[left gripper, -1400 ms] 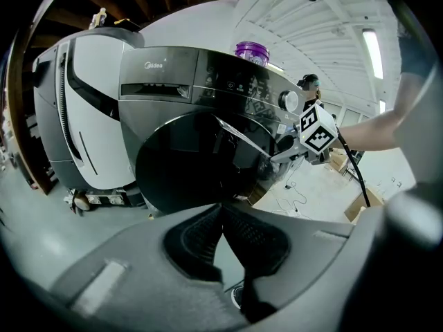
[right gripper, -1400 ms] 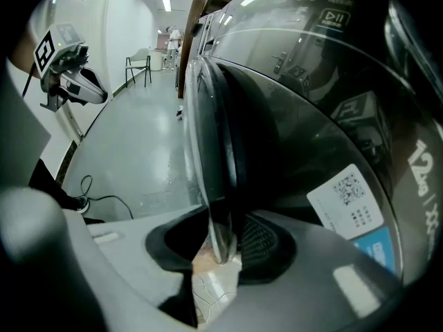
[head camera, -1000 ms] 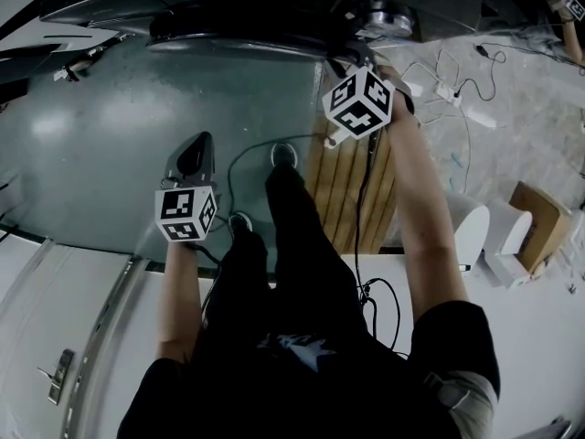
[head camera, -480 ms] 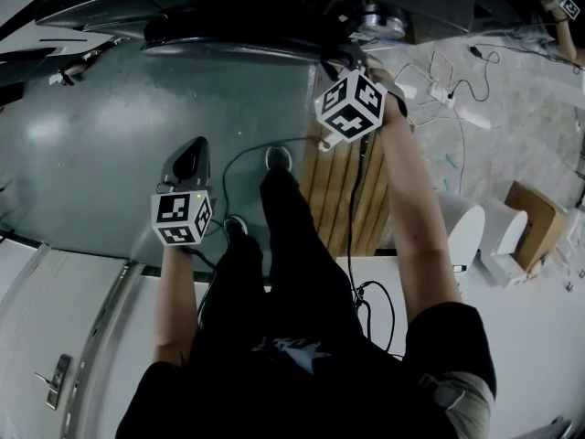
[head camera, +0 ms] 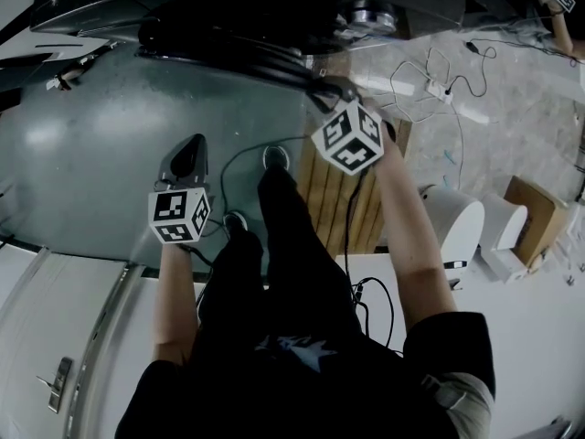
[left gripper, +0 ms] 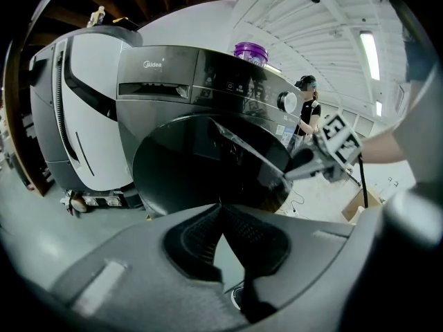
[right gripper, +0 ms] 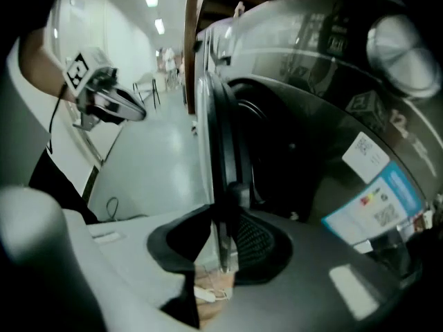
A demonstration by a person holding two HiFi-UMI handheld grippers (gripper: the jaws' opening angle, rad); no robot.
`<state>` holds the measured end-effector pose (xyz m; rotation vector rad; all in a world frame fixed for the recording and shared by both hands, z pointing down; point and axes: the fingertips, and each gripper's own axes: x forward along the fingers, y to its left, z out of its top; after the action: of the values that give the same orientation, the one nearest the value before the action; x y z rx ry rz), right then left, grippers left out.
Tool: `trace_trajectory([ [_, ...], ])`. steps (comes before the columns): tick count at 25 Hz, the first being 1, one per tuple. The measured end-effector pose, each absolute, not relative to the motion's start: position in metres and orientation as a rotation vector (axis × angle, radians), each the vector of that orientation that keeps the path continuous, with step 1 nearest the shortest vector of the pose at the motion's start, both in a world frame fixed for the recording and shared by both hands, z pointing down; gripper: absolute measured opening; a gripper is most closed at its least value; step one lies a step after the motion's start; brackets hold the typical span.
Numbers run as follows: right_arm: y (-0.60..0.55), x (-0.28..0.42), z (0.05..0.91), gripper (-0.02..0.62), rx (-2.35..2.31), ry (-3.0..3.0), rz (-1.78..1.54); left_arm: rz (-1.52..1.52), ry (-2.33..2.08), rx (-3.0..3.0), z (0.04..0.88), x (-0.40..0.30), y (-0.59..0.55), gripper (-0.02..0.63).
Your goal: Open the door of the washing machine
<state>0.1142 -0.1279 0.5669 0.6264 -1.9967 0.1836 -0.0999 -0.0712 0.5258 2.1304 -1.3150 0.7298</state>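
The dark grey washing machine [head camera: 274, 7] stands at the top of the head view, and its round glass door [head camera: 228, 48] hangs partly open. My right gripper [head camera: 320, 85] holds the door's free rim. In the right gripper view the rim [right gripper: 220, 137] runs down between the pads, where the right gripper [right gripper: 221, 234] is shut on it; its jaws have just been closing. The left gripper view shows the door [left gripper: 208, 164] ajar, with the right gripper [left gripper: 294, 171] at its edge. My left gripper [head camera: 190, 152] hangs over the floor left of the door, shut on nothing [left gripper: 220, 220].
A wooden pallet [head camera: 343, 190] lies under my right arm. Cables [head camera: 430, 80], a white round appliance [head camera: 457, 222] and a cardboard box [head camera: 535, 213] sit at the right. A white appliance [left gripper: 76, 116] stands left of the machine, with a purple container [left gripper: 249, 50] on top and a person [left gripper: 308, 109] behind.
My right gripper has moved away from the machine with the door's rim in it, and the door has swung further open. The left gripper has stayed where it was.
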Motion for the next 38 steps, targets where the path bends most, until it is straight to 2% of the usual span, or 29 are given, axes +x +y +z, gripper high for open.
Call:
trace_trajectory([
  [4, -0.029, 0.064, 0.563, 0.103, 0.702, -2.119, 0.324, 0.739, -1.334, 2.118, 0.528, -0.112, -0.064, 0.011],
  [9, 0.029, 0.01, 0.564, 0.107, 0.762, -2.12, 0.45, 0.752, -1.344, 2.119, 0.529, -0.143, -0.037, 0.011],
  [20, 0.086, -0.081, 0.564, 0.114, 0.827, -2.099, 0.55, 0.709, -1.419, 2.055, 0.532, -0.249, 0.048, 0.011],
  [34, 0.13, -0.258, 0.559, 0.132, 0.728, -2.196, 0.63, 0.643, -1.612, 1.864, 0.525, -0.398, 0.154, 0.011],
  [38, 0.133, -0.298, 0.549, 0.098, 0.674, -2.253, 0.599, 0.625, -1.653, 1.809, 0.524, -0.425, 0.177, 0.011],
])
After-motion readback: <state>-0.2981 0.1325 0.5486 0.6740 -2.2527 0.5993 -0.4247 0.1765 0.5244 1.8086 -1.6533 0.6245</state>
